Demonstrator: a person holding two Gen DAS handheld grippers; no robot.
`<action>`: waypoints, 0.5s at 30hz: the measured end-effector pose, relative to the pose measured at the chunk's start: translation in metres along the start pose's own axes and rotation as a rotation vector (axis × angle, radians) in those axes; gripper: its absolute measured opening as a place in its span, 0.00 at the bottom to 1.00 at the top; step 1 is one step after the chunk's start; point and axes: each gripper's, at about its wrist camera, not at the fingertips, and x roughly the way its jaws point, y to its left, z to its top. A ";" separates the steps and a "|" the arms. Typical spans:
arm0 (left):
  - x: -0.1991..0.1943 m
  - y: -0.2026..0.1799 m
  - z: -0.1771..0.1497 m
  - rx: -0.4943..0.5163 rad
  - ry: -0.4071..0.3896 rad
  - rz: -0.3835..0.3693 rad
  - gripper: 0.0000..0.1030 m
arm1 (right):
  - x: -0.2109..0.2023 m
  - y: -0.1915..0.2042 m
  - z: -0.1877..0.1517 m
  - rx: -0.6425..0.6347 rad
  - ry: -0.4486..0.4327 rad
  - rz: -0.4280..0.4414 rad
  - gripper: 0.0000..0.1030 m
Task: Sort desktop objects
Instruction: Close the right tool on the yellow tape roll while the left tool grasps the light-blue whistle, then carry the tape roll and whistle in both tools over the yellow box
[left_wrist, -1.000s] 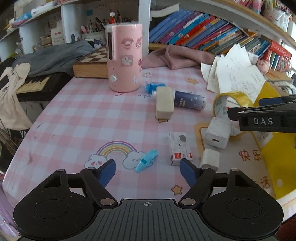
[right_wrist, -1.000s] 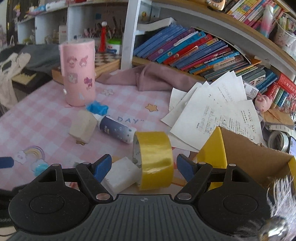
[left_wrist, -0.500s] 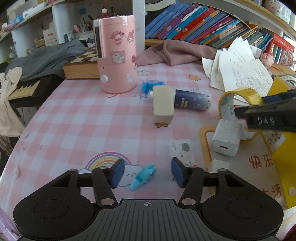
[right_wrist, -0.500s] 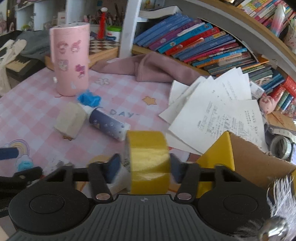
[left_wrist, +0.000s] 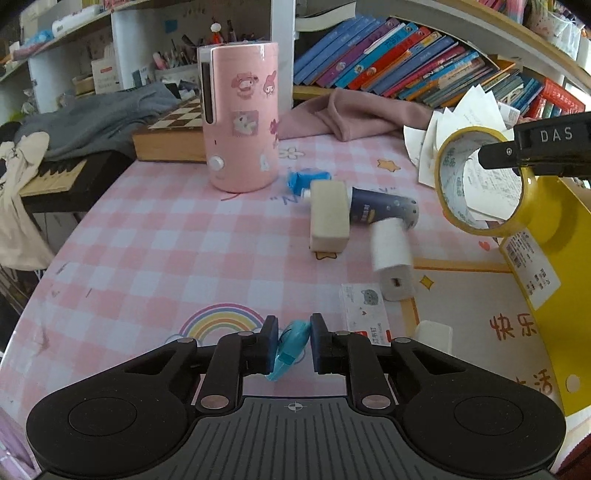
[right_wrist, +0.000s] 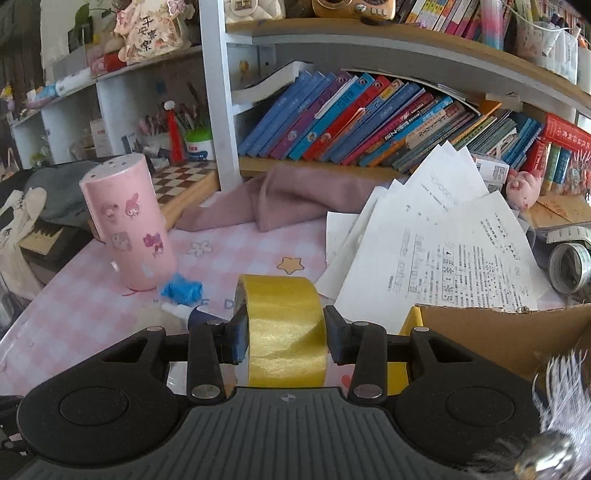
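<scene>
"DAS" on right tongs (left_wrist: 517, 162) (white letters), gripping yellow tape (left_wrist: 484, 181)

Black ribbed tool (left_wrist: 291, 345) with blue pads (left_wrist: 272, 345)

Between the right gripper's (right_wrist: 283, 334) matt dark plastic fingers (right_wrist: 240, 338) sits a roll of yellow tape (right_wrist: 286, 332), glossy and slightly wrinkled. Beyond it lie thin printed paper sheets (right_wrist: 443, 251), a soft matt pink cloth (right_wrist: 288, 201), and to the right a rough brown cardboard box (right_wrist: 509, 332). The left gripper's (left_wrist: 291, 343) fingers (left_wrist: 269, 345) pinch a shiny translucent blue plastic item (left_wrist: 290, 349) on the smooth pink-checked worktop (left_wrist: 166, 236). Farther off stands a satin pink container (left_wrist: 240, 118).
</scene>
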 end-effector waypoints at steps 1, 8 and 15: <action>-0.001 0.001 0.000 0.001 -0.003 0.001 0.17 | -0.002 -0.001 0.000 0.006 0.001 0.004 0.37; -0.015 0.001 -0.001 0.000 -0.035 -0.001 0.16 | -0.017 0.000 -0.006 0.019 0.016 0.041 0.37; -0.047 0.002 0.006 0.004 -0.099 -0.010 0.16 | -0.034 0.004 -0.015 0.017 0.025 0.073 0.37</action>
